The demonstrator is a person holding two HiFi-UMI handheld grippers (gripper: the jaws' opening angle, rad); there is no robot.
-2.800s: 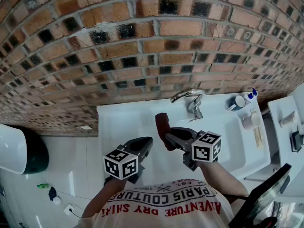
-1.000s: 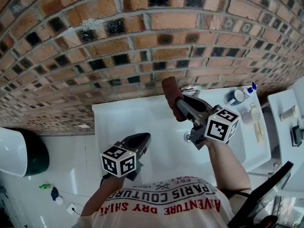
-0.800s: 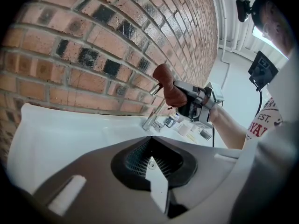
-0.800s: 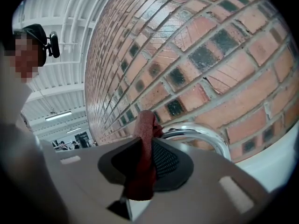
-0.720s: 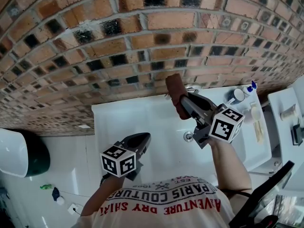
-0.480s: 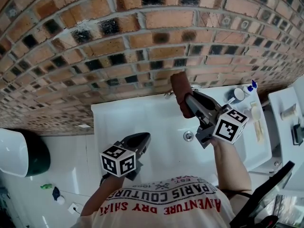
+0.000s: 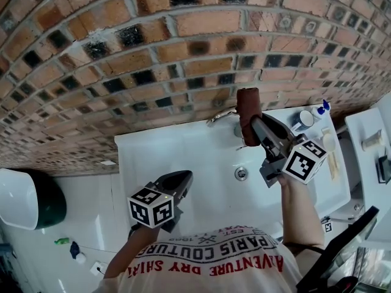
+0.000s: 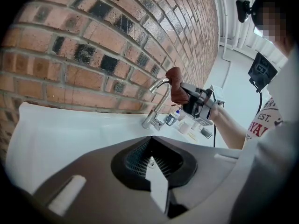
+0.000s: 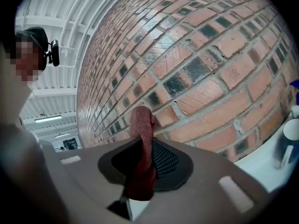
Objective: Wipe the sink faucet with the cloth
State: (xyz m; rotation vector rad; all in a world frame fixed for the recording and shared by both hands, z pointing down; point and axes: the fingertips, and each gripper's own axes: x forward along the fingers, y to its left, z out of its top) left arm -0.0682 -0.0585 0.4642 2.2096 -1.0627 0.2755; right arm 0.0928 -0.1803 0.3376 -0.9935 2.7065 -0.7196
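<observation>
Right tool [image 7: 255, 126] clamps the dark red cloth [image 7: 248, 108], holding it upright at the arch of the faucet [image 7: 220, 116], below the brick wall [image 7: 153, 54]. My left tool [image 7: 182, 182] is closed and empty over the white sink [image 7: 183, 154].

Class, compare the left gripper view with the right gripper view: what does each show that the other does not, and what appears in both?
Only the left gripper view shows the faucet, the white sink, the right gripper seen from outside beside the spout, and the left gripper with its jaws together on nothing. Only the right gripper view shows the cloth close up, pinched between that gripper's jaws. Both show the brick wall and the reddish cloth.
</observation>
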